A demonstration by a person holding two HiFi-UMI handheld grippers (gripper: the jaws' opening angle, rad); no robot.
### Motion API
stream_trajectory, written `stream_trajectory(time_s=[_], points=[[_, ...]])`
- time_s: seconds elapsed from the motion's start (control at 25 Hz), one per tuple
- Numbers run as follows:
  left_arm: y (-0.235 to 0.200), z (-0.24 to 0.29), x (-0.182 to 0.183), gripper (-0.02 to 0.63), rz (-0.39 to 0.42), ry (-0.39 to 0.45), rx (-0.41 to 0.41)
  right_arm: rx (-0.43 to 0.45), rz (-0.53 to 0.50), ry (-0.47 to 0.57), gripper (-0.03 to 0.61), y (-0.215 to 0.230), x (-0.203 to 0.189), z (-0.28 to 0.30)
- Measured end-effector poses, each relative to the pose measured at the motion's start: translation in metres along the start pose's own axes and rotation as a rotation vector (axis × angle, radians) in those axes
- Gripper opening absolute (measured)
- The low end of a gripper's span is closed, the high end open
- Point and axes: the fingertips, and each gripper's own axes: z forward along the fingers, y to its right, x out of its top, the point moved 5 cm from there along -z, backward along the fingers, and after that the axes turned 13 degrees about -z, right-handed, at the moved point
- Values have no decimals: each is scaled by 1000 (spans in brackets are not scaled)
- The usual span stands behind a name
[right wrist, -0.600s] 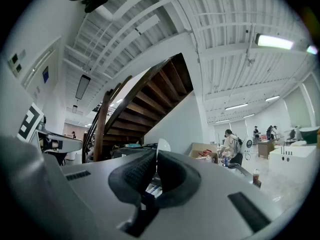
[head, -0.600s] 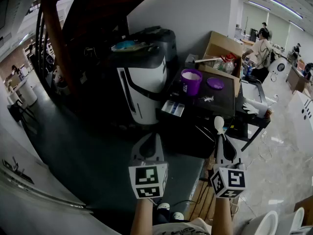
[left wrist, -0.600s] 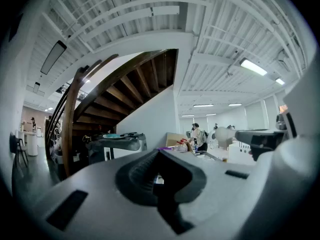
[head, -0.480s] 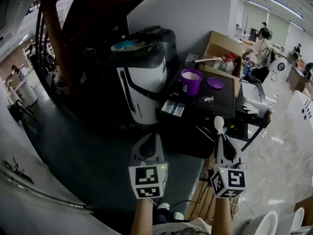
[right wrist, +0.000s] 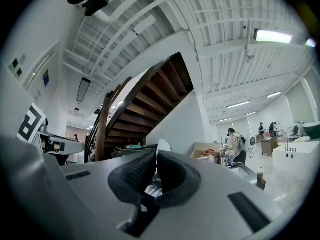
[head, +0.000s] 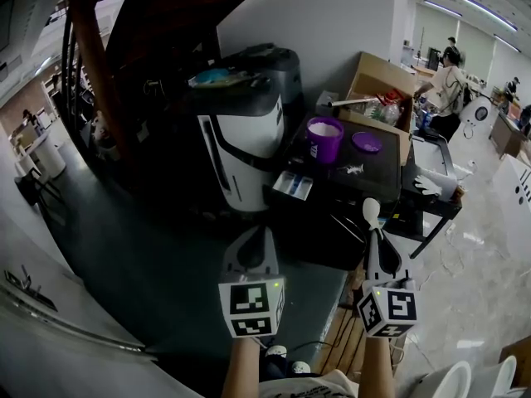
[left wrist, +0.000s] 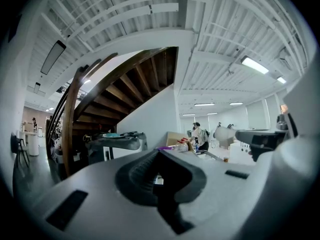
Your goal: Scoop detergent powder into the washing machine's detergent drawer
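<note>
A white and black washing machine point(head: 241, 131) stands at the centre back. Its detergent drawer point(head: 294, 184) is pulled open towards me. Right of it, on a black stand point(head: 377, 177), sit a purple tub point(head: 324, 138) with white powder and its purple lid point(head: 366, 142). My right gripper point(head: 375, 232) is shut on a white spoon point(head: 371, 211), whose bowl points up in front of the stand. In the right gripper view the spoon point(right wrist: 161, 147) rises from between the pads of the right gripper point(right wrist: 153, 173). My left gripper point(head: 259, 232) hangs beside it, shut and empty, as the left gripper point(left wrist: 159, 171) view confirms.
An open cardboard box point(head: 380, 85) of clutter sits behind the tub. A dark spiral staircase point(head: 99, 65) rises at the left. People point(head: 449, 77) stand far back at the right. A wooden pallet point(head: 347, 338) lies below my hands, with white appliances point(head: 514, 189) at the right edge.
</note>
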Motion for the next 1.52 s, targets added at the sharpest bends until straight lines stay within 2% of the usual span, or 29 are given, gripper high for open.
stream_trajectory(time_s=[0.44,0.84,1.24,1.52], points=[[11,17,-13,2,-12,-12,22,29,0,-12,18,17,-15,15],[11,51,-21,2,-18,-39,-2,10,0,-37,18,26,-28,37],[-17,132,-11,2,-21,-39,-42,-33,-14,-45,18,29,-35,114],[-49,208,12,2,-17,-36,-86,-81,-15,-38,18,26,-28,189]])
